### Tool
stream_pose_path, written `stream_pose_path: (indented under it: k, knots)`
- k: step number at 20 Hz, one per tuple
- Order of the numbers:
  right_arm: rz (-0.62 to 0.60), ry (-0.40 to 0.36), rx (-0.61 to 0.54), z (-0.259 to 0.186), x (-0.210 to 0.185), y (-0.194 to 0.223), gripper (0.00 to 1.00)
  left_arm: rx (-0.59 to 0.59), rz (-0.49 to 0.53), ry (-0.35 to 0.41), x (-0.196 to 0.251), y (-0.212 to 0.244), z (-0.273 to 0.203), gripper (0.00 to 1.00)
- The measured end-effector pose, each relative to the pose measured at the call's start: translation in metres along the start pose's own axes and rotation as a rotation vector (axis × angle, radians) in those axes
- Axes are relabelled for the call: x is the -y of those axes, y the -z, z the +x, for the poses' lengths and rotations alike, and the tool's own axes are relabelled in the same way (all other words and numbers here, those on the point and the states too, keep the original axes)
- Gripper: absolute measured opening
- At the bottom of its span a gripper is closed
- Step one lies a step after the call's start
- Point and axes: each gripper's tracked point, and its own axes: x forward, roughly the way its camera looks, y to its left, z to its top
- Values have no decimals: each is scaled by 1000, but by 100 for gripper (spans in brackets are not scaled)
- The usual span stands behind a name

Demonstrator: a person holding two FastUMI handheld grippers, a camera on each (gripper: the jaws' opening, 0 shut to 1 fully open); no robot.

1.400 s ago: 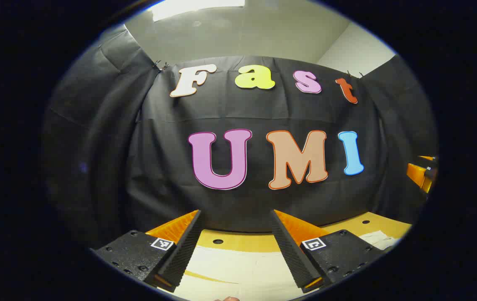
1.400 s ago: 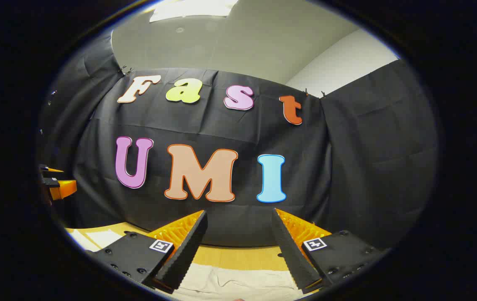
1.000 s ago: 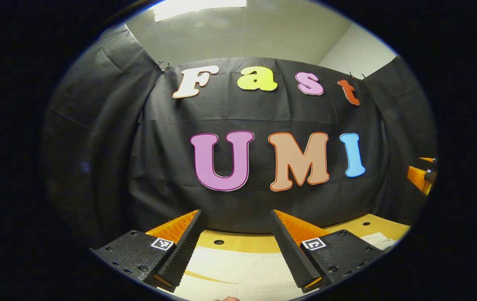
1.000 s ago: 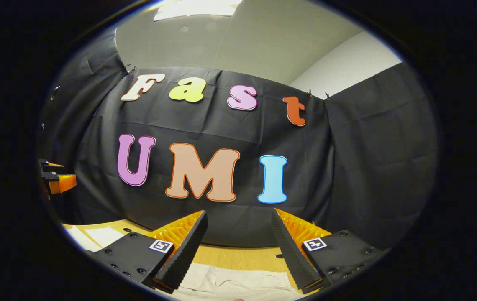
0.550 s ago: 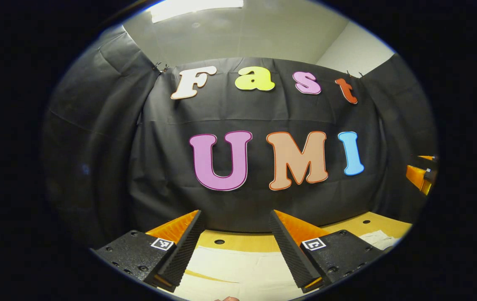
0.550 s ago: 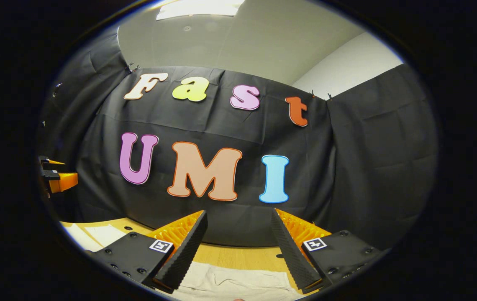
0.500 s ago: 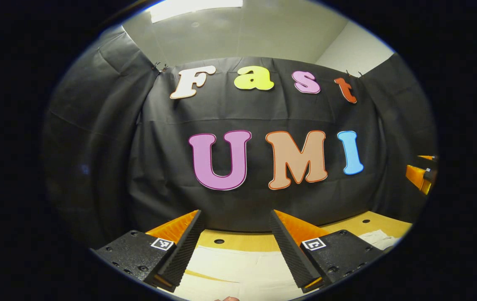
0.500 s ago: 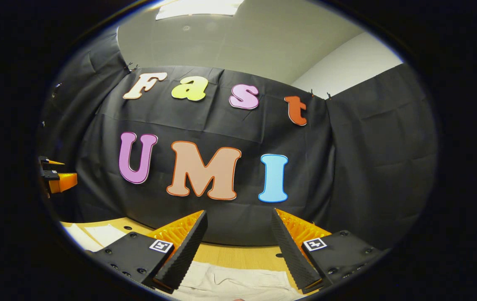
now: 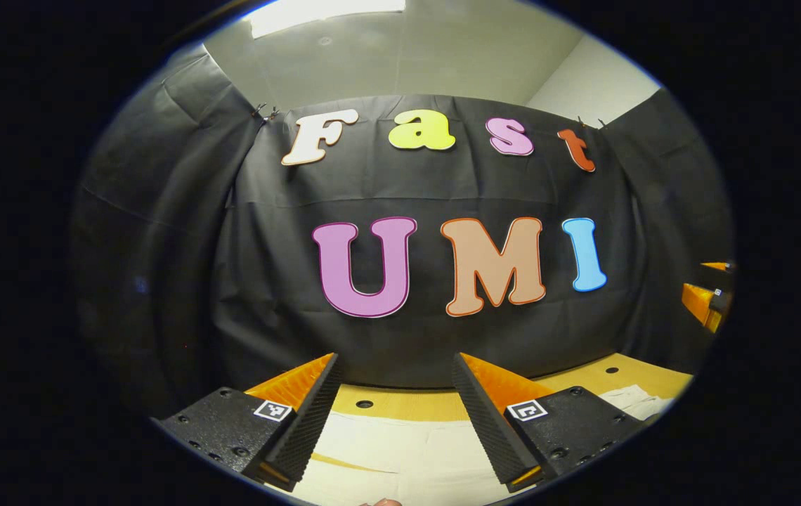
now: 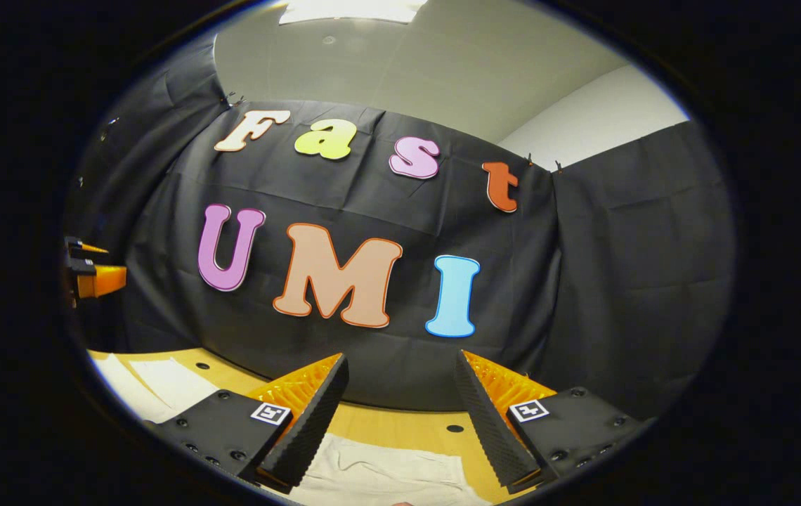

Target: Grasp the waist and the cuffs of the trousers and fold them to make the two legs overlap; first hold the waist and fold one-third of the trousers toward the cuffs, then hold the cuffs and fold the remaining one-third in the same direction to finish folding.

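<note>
Both tools are held up off the bench, pointing at the black cloth wall.

In the left gripper view, the left tool (image 9: 395, 411) sits at the bottom of the frame with its two fingers (image 9: 305, 425) spread wide apart and nothing between them. Below the gap lies the pale cream cloth of the trousers (image 9: 400, 457), spread flat on the yellow wooden bench (image 9: 400, 406), filling the bottom centre of the frame. A narrow slit in the cloth lets a streak of bench show through at lower left. More of the trousers reaches out toward the lower right edge, past the right-hand finger. At the far right edge of this frame, partway up, a bit of the right tool (image 9: 706, 302) pokes in, held well clear of the bench; how far open it stands cannot be told from there.

In the right gripper view, the right tool (image 10: 400, 414) is likewise wide open and holding nothing. The trousers (image 10: 379, 471) lie wrinkled on the bench (image 10: 407, 425) at the bottom centre, under the gap, and another stretch of pale cloth shows at lower left. The left tool (image 10: 91, 277) peeks in at the left edge, mid-height.
</note>
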Motion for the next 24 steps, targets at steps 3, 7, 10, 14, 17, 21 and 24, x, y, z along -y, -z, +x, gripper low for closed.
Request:
stream_pose_path:
  k: [3, 7, 10, 14, 17, 21, 24]
  knots:
    - [-51, 7, -27, -1, 14, 15, 97, -2, -1, -11, -3, 1, 1, 95]
    - [-142, 8, -57, -7, 34, 35, 98, -10, 0, -21, -3, 4, 2, 94]
    - [-180, 14, -90, -12, 49, 50, 97, -13, 4, -21, -1, 4, 2, 95]
    - [-276, -8, -113, -24, 61, 67, 97, -14, 12, -15, 3, 5, 3, 95]
    - [-393, -53, -125, -35, 64, 85, 97, -21, 19, -13, 4, 7, 3, 95]
    - [-551, -136, -163, -55, 63, 121, 97, -29, 23, -13, 8, 11, 3, 95]
    - [-629, -189, -198, -63, 60, 145, 97, -39, 33, -8, 14, 14, 1, 94]
